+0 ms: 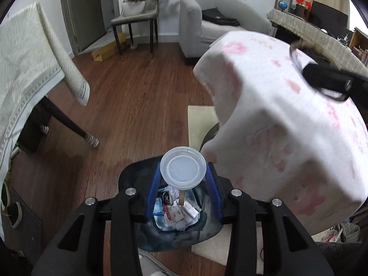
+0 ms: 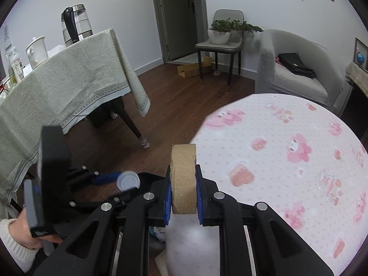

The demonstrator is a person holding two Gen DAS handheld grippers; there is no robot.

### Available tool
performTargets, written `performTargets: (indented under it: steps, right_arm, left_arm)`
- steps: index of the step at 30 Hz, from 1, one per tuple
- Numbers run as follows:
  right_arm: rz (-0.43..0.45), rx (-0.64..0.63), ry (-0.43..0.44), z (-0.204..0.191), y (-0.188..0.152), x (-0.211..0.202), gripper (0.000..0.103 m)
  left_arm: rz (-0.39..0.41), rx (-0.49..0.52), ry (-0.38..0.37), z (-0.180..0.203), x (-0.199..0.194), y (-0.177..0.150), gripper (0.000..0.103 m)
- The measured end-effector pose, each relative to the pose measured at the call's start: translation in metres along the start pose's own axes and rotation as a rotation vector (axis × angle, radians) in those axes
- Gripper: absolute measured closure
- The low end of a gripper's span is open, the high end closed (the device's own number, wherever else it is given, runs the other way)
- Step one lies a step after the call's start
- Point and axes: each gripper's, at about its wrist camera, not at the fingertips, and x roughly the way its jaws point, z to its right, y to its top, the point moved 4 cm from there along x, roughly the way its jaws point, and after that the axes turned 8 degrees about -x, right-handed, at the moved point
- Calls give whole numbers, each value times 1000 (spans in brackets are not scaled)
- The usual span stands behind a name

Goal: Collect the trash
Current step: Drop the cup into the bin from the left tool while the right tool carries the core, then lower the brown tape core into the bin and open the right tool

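Left wrist view: the left gripper [image 1: 184, 185] has its jaws closed on a clear plastic lid [image 1: 183, 167], held right over the open trash bag [image 1: 170, 237]; release only once centred. Right gripper [image 2: 184, 194] has its jaws clamped on a cardboard tape core [image 2: 184, 179], beside the pink-patterned surface [image 2: 287, 161]; carry it leftward to the bag.

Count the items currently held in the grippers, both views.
2. A clear plastic lid sits between the left gripper fingers above the trash bin; a brown cardboard roll is clamped in the right gripper. Nothing else visibly held.
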Motion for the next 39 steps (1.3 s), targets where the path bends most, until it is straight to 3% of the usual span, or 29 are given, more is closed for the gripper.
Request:
performTargets:
  steps: [10,19,21,25,39]
  right_arm:
    - [-35,-44,38,-32,8,27,86]
    - [-66,-72,61,-58,12,51,86]
    - [-74,-76,66,-63,12,57,86]
    - [-95,-85,75,-73,12,70,86]
    - [-204,-89,120,-97,-4,118,86]
  left_arm:
    - [-104,-50,32,-41,28,-30,61]
    - [-181,-86,17,-63,41,-48,60]
    - [-177,-84,25,-67,40,-50,52]
    - [-172,-81,26,-74,35,-51,49]
    - [-50,-126,27,-105,-6,-30,46]
